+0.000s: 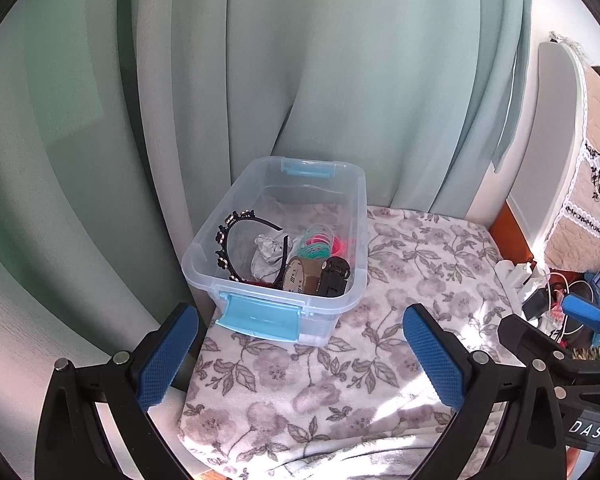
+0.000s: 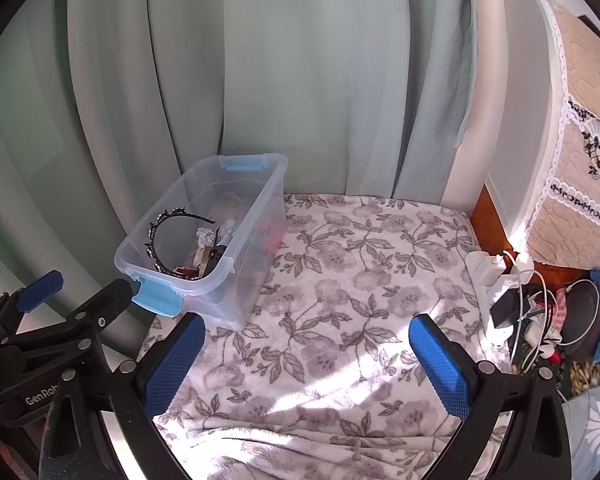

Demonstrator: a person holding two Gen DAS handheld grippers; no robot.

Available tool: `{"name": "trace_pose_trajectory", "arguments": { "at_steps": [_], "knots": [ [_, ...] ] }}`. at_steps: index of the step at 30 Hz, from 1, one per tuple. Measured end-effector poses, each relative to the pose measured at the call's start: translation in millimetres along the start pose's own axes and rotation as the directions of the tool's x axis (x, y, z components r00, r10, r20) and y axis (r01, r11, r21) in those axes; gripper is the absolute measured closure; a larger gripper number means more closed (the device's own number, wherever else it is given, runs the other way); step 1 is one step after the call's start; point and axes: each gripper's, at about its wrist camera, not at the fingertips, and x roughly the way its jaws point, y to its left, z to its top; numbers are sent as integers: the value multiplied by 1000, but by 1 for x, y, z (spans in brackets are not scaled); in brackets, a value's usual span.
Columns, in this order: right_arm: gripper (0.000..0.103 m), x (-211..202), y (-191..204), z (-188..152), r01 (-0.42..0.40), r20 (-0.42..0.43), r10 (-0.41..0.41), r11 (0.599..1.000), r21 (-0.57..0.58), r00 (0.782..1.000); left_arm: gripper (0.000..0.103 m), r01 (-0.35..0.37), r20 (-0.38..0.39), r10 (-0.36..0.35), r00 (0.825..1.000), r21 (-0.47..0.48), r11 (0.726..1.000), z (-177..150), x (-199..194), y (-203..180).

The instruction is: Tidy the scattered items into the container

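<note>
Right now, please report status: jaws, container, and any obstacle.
Left gripper and right gripper: jaws open, empty. Clear bin holds headband, tape roll. Floral blanket bare.

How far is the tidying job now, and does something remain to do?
Done: the black flower headband, coiled green hair ties and small black toy car lie inside the clear plastic box with blue latches. In hand: nothing; left gripper and right gripper are open. Left: no loose items visible on the floral blanket.
</note>
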Motion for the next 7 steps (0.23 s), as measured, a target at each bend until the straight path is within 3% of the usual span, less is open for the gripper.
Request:
{"name": "trace_pose_trajectory", "arguments": {
  "at_steps": [7],
  "knots": [
    [0, -3, 0, -1, 1, 6, -1, 1000, 4, 1000, 1, -5, 0, 5, 1000, -7, 1000, 0, -1, 0]
  ]
}}
